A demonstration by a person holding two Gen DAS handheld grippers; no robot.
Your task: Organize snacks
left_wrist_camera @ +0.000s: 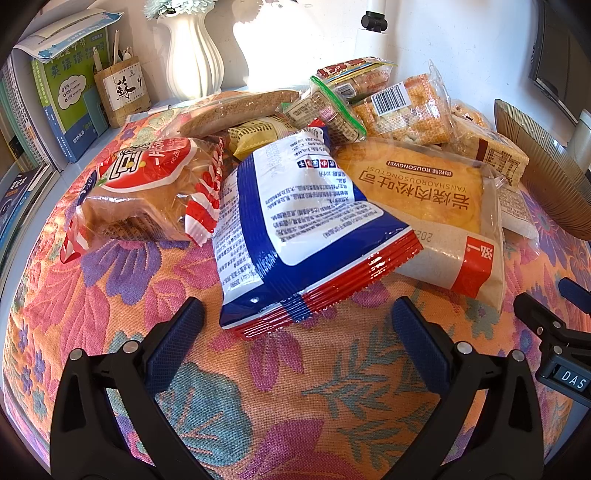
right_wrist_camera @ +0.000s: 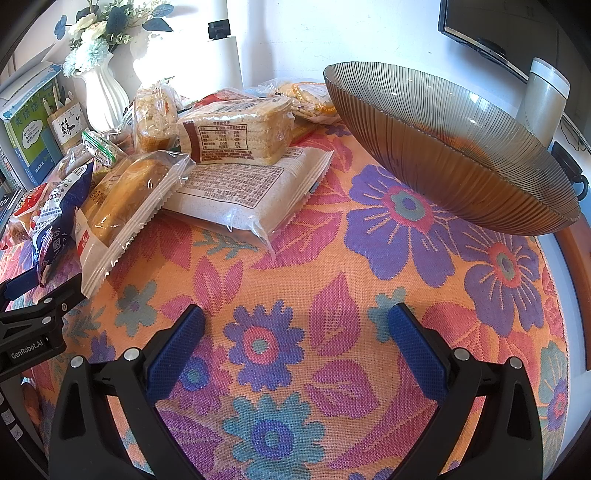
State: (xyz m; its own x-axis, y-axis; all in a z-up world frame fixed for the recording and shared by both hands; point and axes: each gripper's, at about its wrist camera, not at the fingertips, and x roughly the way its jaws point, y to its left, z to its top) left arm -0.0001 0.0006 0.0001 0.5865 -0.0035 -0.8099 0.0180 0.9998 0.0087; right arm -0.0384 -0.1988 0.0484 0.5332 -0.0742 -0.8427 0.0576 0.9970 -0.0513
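A heap of packaged snacks lies on a flowered tablecloth. Nearest in the left wrist view is a blue, white and red bag, just ahead of my open left gripper, whose fingers hold nothing. Beside it lie a red-labelled bread pack and a yellow toast pack. In the right wrist view my right gripper stands open over bare cloth. A ribbed brown glass bowl sits to its upper right. The toast pack, a speckled flat pack and sliced bread lie to its upper left.
A white vase, books and a pen holder stand along the back left wall. A white cylinder and a monitor stand behind the bowl. The table's right edge is close to the bowl.
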